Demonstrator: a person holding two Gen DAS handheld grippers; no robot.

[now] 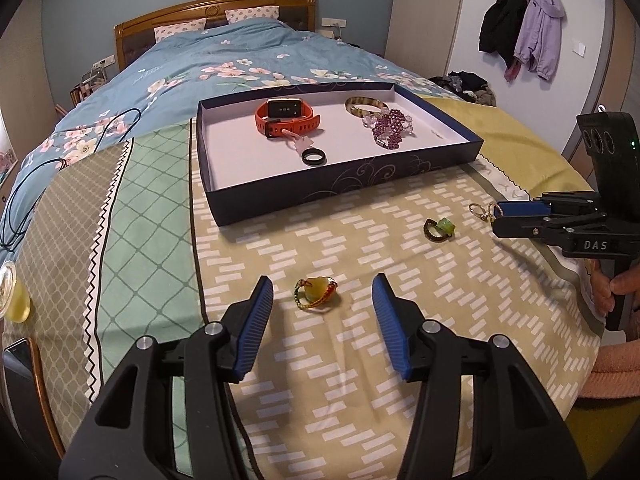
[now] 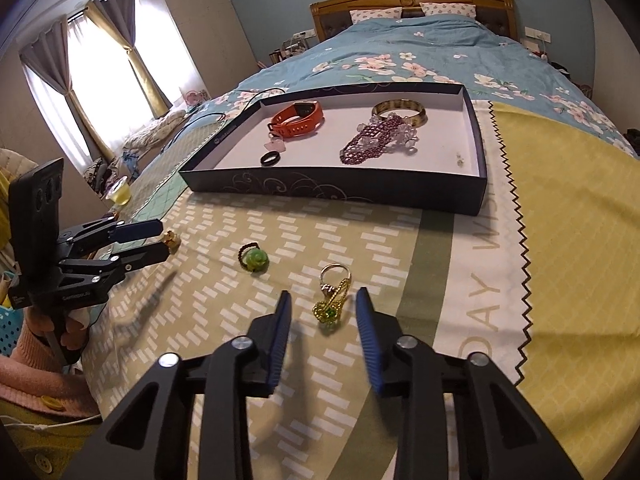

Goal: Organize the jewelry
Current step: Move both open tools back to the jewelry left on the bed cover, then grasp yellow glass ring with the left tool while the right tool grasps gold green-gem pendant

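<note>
**Sorting jewelry on bed – item list**

- Tray (image 1: pixel 256 210): dark box lid, mid-bed. Holds orange watch (image 1: pixel 288 117), black ring (image 1: pixel 314 157), purple bead bracelet (image 1: pixel 390 130), amber bangle (image 1: pixel 366 106).
- Yellow-stone ring (image 1: pixel 318 292): on patterned cloth (image 1: pixel 320 380) near its front edge, between L gripper (image 1: pixel 322 294) pads, not touched; jaws released.
- Green bead ring (image 2: pixel 254 260): on cloth, btwn both grippers.
- Gold clasp charm (image 2: pixel 334 300): on cloth, between R gripper (image 2: pixel 324 308) pads; gaps both sides, no grasp yet.
</note>
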